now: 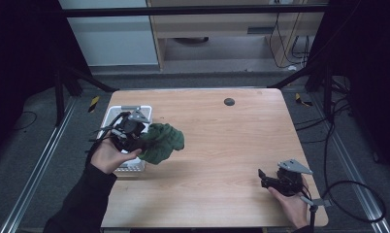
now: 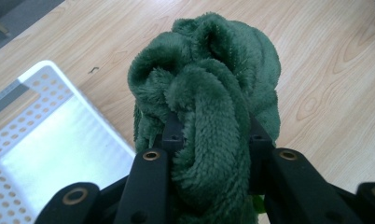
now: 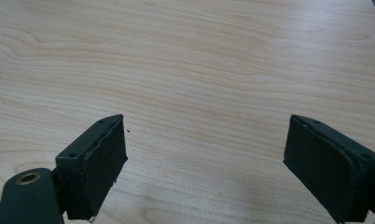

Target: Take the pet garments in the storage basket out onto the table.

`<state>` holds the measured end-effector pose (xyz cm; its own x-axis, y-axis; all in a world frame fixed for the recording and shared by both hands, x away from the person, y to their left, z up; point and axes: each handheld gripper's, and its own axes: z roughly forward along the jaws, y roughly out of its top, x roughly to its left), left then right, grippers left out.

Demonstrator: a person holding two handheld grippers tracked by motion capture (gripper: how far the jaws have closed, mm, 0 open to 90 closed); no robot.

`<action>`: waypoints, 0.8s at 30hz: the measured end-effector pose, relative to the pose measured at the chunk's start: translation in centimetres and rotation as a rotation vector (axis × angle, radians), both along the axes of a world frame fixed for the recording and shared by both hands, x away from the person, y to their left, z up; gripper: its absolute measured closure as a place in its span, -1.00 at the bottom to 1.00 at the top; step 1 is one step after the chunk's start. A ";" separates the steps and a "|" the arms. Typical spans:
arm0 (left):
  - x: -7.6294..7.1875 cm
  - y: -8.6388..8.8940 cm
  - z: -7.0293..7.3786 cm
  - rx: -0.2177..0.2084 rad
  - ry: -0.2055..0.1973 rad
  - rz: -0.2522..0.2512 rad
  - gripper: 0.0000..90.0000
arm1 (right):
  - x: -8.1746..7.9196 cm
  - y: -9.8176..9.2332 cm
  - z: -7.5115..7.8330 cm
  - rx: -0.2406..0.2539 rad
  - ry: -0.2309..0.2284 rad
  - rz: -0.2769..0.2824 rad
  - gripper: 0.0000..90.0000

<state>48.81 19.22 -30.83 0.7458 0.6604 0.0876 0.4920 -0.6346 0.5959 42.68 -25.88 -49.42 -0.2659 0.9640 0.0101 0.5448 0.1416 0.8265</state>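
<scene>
Your left gripper (image 2: 213, 140) clamps the bunched dark-green fleece cloth (image 1: 162, 141) at the white perforated plastic basket's (image 1: 130, 166) three o'clock; a loose fold may slip. Your right gripper's (image 3: 204, 163) jaws stand apart.

A basket (image 1: 135, 167) is set at the left edge of the bench (image 1: 222, 145). A cloth (image 1: 161, 141) is held just to its right, above the bench. The right gripper (image 1: 262, 175) is kept well apart, near the front right corner.
</scene>
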 end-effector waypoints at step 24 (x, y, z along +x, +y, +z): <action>0.8 -4.8 -1.0 0.016 0.011 -0.133 0.53 | 0.1 0.0 0.0 -0.003 -0.007 0.005 -0.72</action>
<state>49.61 14.43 -31.81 0.8278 0.5539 0.0888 0.4092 -0.7044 0.5799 42.73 -25.91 -49.40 -0.2705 0.9627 0.0055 0.5384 0.1465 0.8299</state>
